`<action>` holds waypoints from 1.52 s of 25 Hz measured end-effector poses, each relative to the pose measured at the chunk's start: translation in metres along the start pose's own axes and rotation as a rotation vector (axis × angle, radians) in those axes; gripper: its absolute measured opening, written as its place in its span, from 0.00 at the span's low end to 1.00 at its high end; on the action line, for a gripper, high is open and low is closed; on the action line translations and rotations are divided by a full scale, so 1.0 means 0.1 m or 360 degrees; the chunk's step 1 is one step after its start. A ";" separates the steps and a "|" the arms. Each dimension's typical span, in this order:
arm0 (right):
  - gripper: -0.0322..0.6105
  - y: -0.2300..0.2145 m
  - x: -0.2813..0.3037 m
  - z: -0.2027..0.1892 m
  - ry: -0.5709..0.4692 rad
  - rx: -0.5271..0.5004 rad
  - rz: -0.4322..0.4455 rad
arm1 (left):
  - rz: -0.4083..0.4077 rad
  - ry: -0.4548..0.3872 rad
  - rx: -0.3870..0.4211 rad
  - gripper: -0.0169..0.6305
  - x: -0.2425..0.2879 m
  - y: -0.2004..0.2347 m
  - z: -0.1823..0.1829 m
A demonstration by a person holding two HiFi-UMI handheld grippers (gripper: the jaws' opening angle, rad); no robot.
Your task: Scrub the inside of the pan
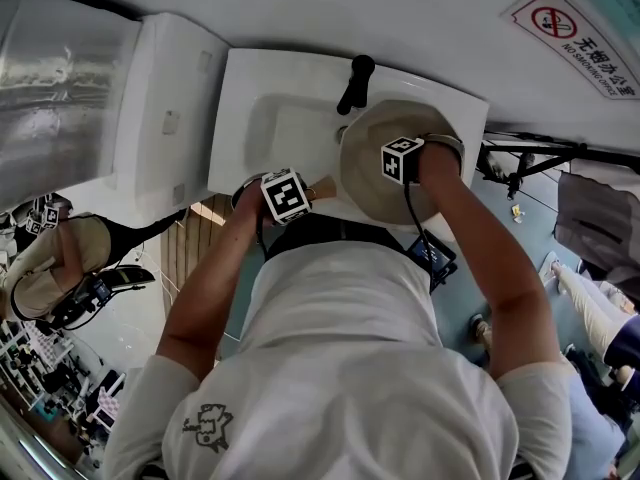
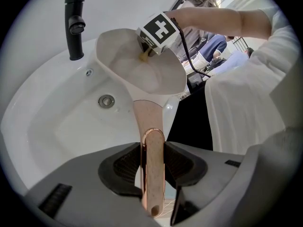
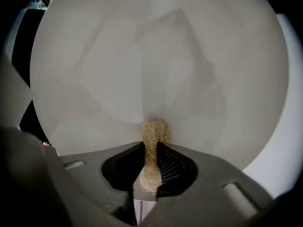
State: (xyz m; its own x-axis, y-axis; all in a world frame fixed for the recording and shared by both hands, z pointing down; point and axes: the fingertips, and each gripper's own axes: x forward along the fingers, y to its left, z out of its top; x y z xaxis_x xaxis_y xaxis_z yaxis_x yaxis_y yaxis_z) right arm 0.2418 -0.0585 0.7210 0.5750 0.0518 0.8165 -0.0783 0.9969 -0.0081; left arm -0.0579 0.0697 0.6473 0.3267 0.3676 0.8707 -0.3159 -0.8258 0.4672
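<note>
Pinching a coarse sponge (image 3: 152, 132), the right gripper (image 3: 150, 150) faces the round pan (image 3: 156, 56).

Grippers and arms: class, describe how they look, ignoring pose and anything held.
The left gripper and right gripper have grey bodies with black ribbed pads. Each carries a white cube with black square markers. A black cable trails from the right one. White short sleeves.

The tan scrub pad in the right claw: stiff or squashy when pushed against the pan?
Probably soft: the scrub pad is pinched thin in the right claw and bulges wider beyond its pads. Its coarse, fibrous look suggests it is light and unlikely to slip from the ribbed pads. Against the pan its tip will likely flatten.
</note>
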 end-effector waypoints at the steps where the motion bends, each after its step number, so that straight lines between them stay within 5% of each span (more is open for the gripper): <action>1: 0.15 -0.12 -0.05 0.04 -0.0046 0.0009 -0.0100 | -0.0001 -0.0003 0.0003 0.27 -0.01 0.00 0.00; 8: 0.16 -0.69 -0.50 0.36 -0.0433 0.0048 -0.0643 | 0.0045 -0.0013 0.0028 0.27 -0.02 0.06 0.00; 16: 0.16 -0.83 -0.98 0.74 -0.0869 -0.0020 -0.0954 | 0.0048 -0.0034 0.0039 0.27 -0.01 0.07 0.02; 23: 0.16 -0.65 -1.11 1.10 -0.1170 -0.0050 -0.0927 | 0.0055 -0.0010 0.0048 0.27 0.01 0.09 0.00; 38: 0.16 0.06 -0.99 1.47 -0.1359 -0.0224 -0.0368 | 0.0008 -0.0049 0.0020 0.27 0.06 0.05 -0.01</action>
State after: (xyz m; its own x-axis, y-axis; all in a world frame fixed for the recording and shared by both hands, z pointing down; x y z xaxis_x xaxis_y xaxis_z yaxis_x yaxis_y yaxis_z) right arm 0.0649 -0.0663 0.7244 -0.2425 -0.1573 0.9573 0.0973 0.9779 0.1853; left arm -0.0583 0.0687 0.6553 0.3525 0.3501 0.8679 -0.3068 -0.8329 0.4606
